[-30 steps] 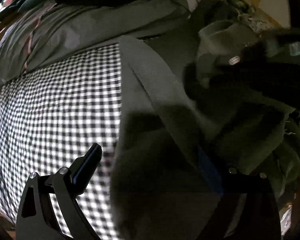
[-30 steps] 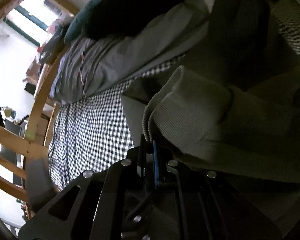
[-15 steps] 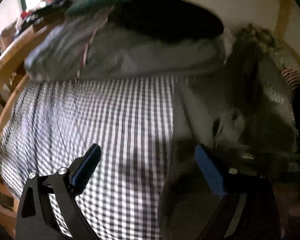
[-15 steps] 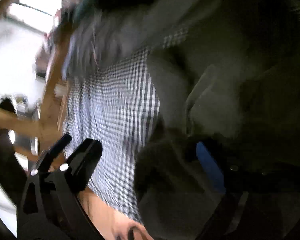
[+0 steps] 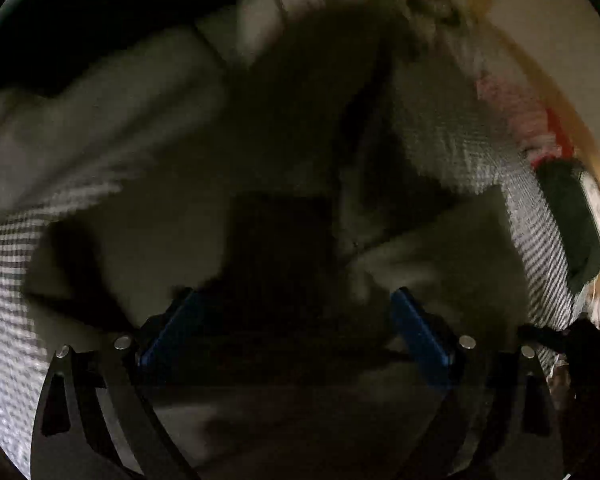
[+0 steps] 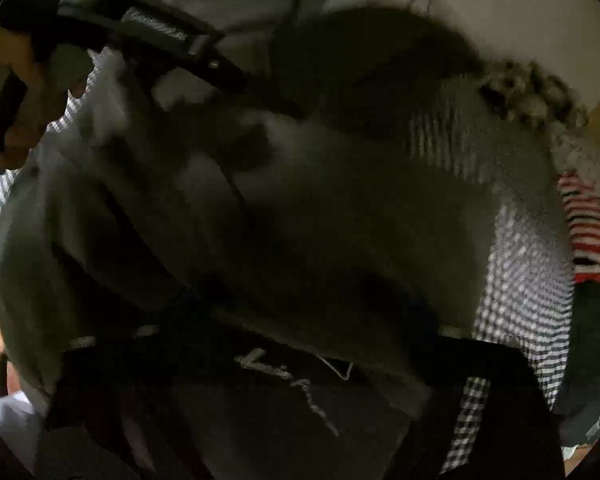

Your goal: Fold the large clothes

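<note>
The dark grey garment (image 5: 284,184) lies spread on the checked bedsheet (image 5: 4,312), bunched toward the wall side, likely so a fold can be laid flat. Above the garment, the left gripper (image 5: 296,328) hangs with jaws wide apart, holding nothing. Further right, the right gripper (image 6: 300,320) is closing over the same garment; blur hides whether its pads press cloth.

Grey garment (image 5: 284,168) heaped across checked sheet (image 5: 4,280); free sheet left; clothes pile (image 6: 588,232) blocks right.
</note>
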`<state>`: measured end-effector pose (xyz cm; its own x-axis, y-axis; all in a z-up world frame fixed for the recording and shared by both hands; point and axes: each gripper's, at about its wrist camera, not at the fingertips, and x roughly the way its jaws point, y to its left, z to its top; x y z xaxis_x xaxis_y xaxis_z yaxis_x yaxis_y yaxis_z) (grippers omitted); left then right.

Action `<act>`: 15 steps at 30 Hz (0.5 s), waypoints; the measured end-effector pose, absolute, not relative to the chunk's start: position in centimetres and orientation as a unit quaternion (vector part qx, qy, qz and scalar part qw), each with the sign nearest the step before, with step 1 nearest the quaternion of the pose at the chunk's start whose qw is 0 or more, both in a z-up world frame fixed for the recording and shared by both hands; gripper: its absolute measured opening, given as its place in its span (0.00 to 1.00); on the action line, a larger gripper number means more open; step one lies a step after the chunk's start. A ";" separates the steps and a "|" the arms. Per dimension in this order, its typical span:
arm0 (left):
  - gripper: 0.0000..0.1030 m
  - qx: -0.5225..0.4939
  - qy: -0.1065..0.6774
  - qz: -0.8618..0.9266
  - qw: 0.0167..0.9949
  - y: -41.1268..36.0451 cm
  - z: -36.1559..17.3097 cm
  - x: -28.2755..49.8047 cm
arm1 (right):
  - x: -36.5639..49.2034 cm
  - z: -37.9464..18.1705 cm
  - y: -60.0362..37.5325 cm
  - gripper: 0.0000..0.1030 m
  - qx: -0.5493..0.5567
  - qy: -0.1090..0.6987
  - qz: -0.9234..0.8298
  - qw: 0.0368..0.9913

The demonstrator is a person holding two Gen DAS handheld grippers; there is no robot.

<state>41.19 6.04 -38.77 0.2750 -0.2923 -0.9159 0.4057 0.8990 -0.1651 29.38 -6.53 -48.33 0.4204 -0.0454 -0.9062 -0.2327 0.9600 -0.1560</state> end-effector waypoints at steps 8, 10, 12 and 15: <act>0.91 0.116 0.620 -0.161 0.759 6.8 -42.4 37.8 | 26.5 -48.5 -6.2 0.25 -0.125 0.537 0.094 0.829; 0.91 0.115 0.631 -0.150 0.752 8.1 -42.1 36.0 | 25.4 -48.4 -5.8 0.23 -0.120 0.553 0.108 0.818; 0.91 0.128 0.639 -0.128 0.747 9.2 -41.7 34.2 | 24.2 -48.9 -5.6 0.23 -0.121 0.569 0.122 0.804; 0.91 0.129 0.635 -0.104 0.754 11.0 -41.5 32.0 | 23.5 -48.4 -5.8 0.29 -0.123 0.574 0.124 0.800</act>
<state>32.03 11.02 -41.49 0.1712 0.0077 -0.9852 0.3213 0.9449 0.0632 23.51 -5.82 -48.40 0.3098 0.0579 -0.9490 -0.3398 0.9390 -0.0537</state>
